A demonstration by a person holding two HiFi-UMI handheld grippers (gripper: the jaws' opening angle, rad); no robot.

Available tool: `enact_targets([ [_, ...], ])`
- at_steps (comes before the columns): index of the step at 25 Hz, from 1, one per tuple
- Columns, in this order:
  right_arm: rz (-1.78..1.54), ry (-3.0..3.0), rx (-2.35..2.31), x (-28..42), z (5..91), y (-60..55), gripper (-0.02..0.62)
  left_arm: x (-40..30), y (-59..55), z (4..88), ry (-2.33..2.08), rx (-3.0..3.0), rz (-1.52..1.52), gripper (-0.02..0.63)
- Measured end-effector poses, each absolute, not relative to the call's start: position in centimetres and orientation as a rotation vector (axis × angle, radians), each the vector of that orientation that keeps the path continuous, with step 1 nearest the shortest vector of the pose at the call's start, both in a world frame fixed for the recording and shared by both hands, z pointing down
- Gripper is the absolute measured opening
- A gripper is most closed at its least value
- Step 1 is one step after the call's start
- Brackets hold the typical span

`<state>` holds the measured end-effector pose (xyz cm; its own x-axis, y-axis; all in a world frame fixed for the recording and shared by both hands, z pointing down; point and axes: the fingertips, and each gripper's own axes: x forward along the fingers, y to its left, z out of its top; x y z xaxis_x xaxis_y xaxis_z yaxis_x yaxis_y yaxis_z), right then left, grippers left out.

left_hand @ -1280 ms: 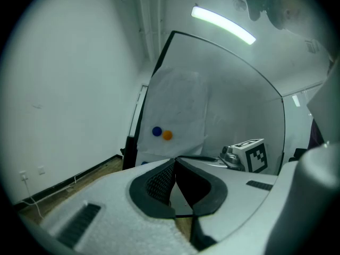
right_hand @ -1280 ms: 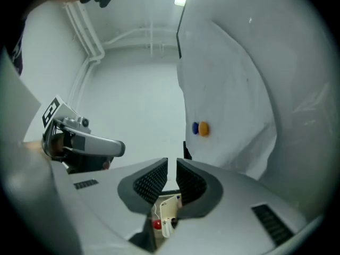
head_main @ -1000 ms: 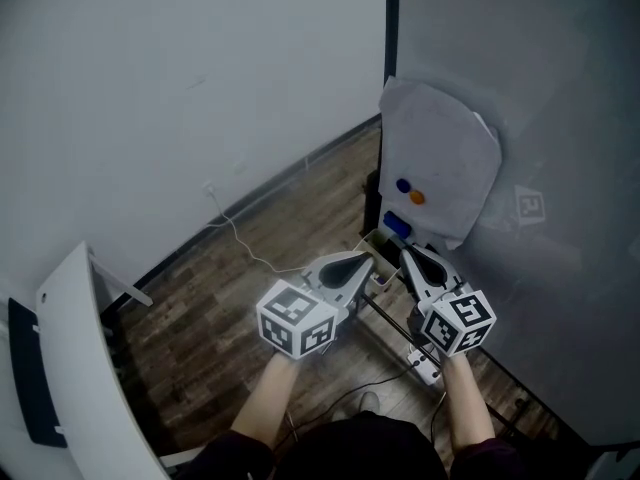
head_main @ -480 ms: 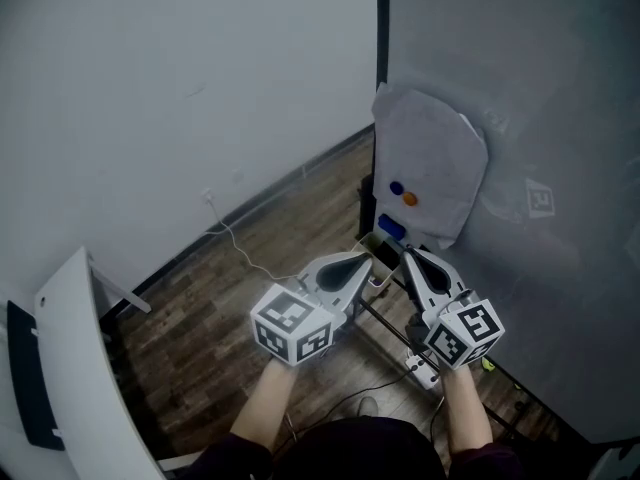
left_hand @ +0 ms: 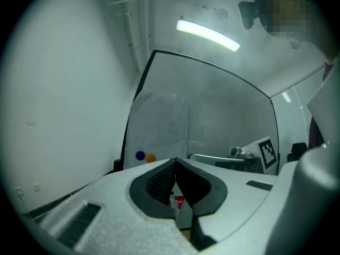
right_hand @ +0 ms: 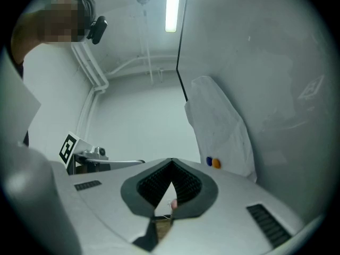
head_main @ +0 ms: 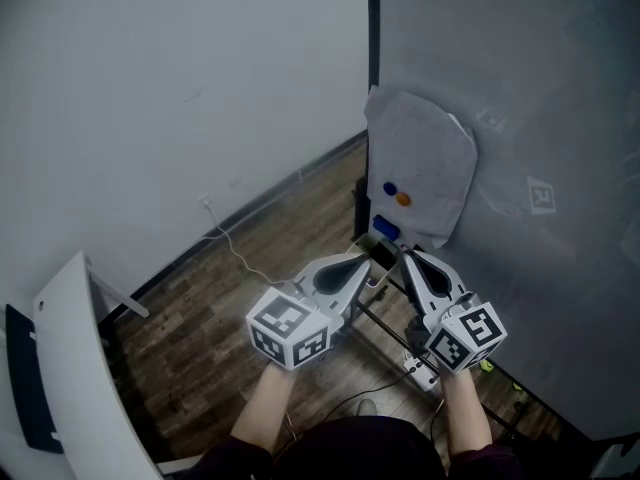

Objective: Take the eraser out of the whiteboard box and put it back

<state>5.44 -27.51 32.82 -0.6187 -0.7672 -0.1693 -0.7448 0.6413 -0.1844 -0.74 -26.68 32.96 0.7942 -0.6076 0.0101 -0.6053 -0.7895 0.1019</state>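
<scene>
Jaws of left hand-held gripper (head_main: pixel 369 262) and right hand-held gripper (head_main: pixel 405 256) are both clenched and empty, tips just short of the whiteboard box (head_main: pixel 368 245). Just beyond the box sits a blue block (head_main: pixel 386 230); whether it is the eraser is unclear.

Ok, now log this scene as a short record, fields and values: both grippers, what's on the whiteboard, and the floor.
left gripper: fingers shut, nothing between them, aimed at the whiteboard's lower edge
right gripper: fingers shut, empty, close beside the left
whiteboard: grey, upright, on the right
pale sheet: on the whiteboard, with a blue dot and an orange dot near its lower left
blue object: just below the sheet, ahead of both grippers; possibly the eraser, too small to tell
floor: dark wood, white cable lying on it
</scene>
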Motion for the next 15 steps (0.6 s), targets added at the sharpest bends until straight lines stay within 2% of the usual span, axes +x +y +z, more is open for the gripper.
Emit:
enact_targets([
  [15,-0.165,2.612,-1.241,6.5,33.1,-27.3,0.003,-0.6,-26.5,33.3,-0.979,2.869,-0.032,0.005],
])
